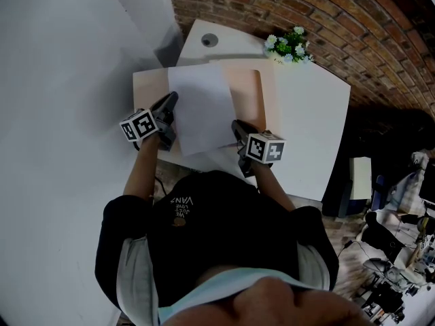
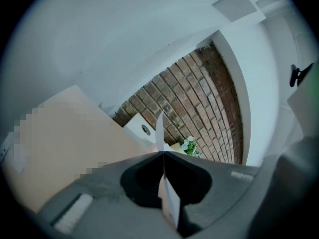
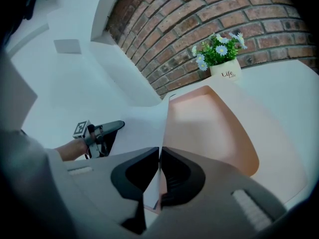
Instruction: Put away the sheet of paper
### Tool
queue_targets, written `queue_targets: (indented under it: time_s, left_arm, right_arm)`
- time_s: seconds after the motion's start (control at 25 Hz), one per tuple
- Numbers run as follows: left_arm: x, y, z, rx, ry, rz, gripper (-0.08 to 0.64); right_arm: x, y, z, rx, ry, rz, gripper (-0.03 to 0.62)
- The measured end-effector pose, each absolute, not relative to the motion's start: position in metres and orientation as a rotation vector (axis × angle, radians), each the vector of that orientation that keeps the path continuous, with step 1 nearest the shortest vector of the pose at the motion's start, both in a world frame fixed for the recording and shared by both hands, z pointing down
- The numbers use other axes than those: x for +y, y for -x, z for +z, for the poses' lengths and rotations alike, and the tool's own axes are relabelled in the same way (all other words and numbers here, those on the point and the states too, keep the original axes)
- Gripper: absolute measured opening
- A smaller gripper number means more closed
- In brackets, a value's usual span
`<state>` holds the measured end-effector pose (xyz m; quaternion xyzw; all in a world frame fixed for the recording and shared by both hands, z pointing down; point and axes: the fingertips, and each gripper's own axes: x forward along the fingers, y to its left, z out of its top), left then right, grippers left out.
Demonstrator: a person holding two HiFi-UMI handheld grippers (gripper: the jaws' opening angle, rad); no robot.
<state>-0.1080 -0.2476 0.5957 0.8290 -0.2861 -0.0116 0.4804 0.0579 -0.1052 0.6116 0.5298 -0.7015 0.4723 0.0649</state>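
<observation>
A white sheet of paper [image 1: 200,107] is held over an open peach-coloured folder [image 1: 248,90] on the white table [image 1: 312,128]. My left gripper [image 1: 173,99] is shut on the sheet's left edge. In the left gripper view the paper [image 2: 160,131] stands edge-on between the closed jaws of this gripper [image 2: 162,153]. My right gripper [image 1: 236,124] is shut on the sheet's near right corner. The right gripper view shows the paper [image 3: 137,118] pinched in its own jaws [image 3: 160,151], with the folder [image 3: 209,128] lying behind and the left gripper [image 3: 107,128] across the sheet.
A small pot of flowers [image 1: 289,46] stands at the table's far edge, next to a white block with a round hole [image 1: 211,41]. A brick wall [image 1: 326,19] runs behind. Clutter lies on the floor at the right [image 1: 394,250].
</observation>
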Motion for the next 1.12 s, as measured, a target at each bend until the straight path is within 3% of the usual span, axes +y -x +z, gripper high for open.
queue_targets:
  time_s: [1.12]
  left_arm:
    - [-0.248, 0.122, 0.624, -0.778, -1.986, 0.067, 0.0]
  right_arm:
    - [-0.101, -0.07, 0.595, -2.109, -1.674, 1.374, 0.037]
